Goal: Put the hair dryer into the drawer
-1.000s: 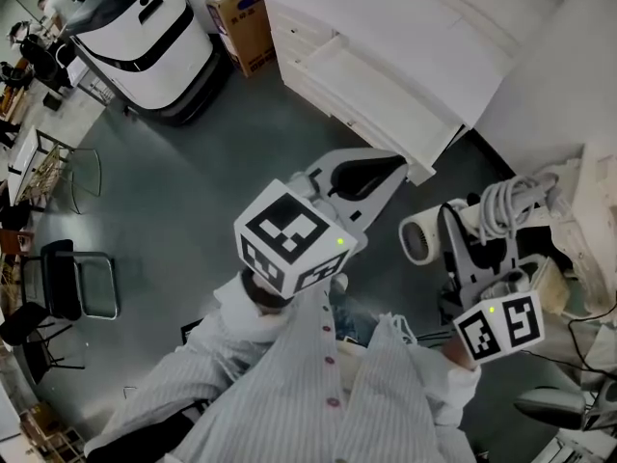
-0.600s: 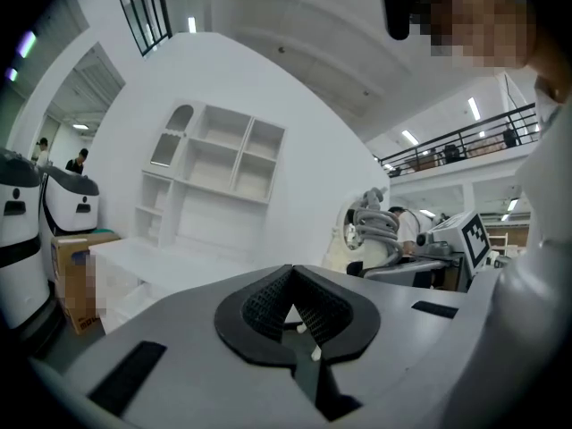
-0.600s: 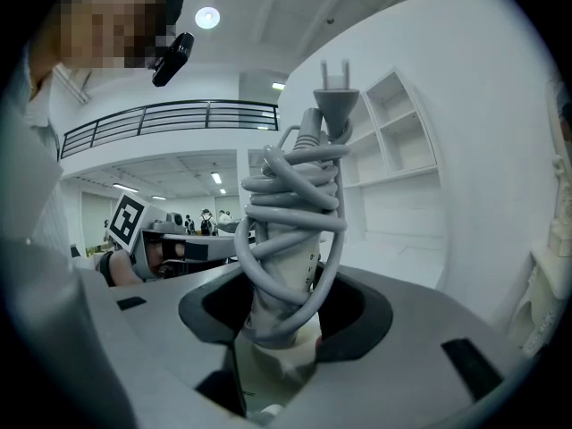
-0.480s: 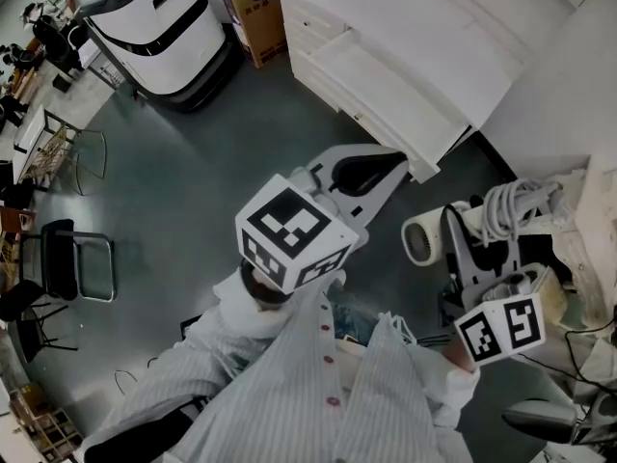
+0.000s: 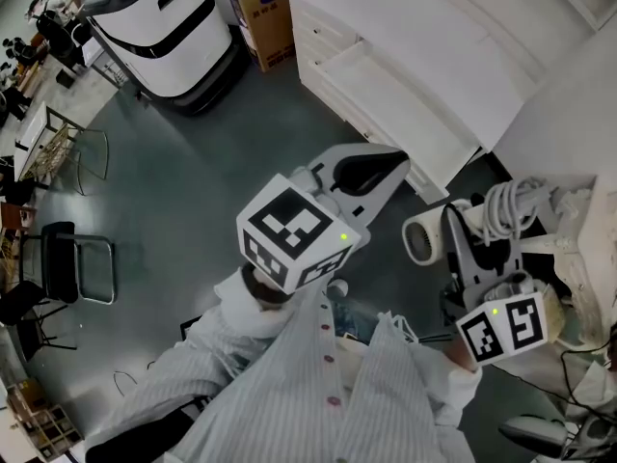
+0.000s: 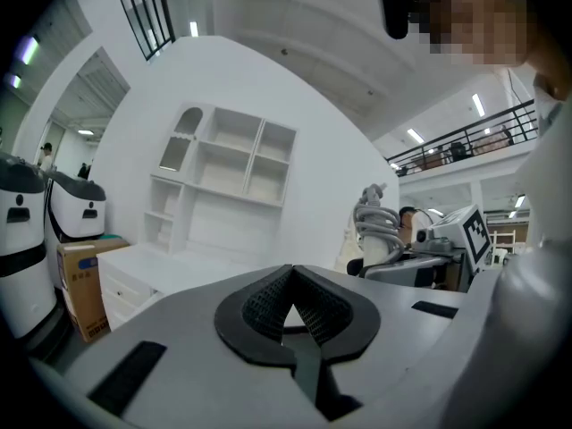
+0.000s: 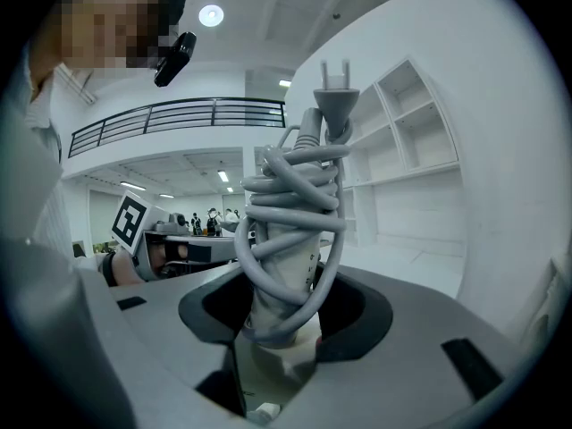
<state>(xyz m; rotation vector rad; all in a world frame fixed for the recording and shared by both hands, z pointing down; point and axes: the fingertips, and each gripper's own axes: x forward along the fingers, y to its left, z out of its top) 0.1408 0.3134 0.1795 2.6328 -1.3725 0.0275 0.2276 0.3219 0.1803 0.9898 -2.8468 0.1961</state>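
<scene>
The right gripper [image 7: 281,315] grips the hair dryer [image 5: 439,228] by its cord-wrapped handle, which lies along the jaws, w/ the open drawer [image 5: 381,90] ahead-left (nearer the left gripper [image 5: 371,174], jaws closed & empty).

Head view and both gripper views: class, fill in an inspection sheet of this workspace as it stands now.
Surface: grey floor; the person stands on it.
Job's things: hair dryer held in the air near the drawer unit; white drawer appears pulled out, nothing seen inside.
Clutter: cardboard box beside the drawer unit.
Grippers: left gripper shut, empty; right gripper shut on the hair dryer's handle.
Cables: cord wound round the handle, plug sticking out on top.
Surroundings: white-and-black machines; metal-frame chairs; people far off.
</scene>
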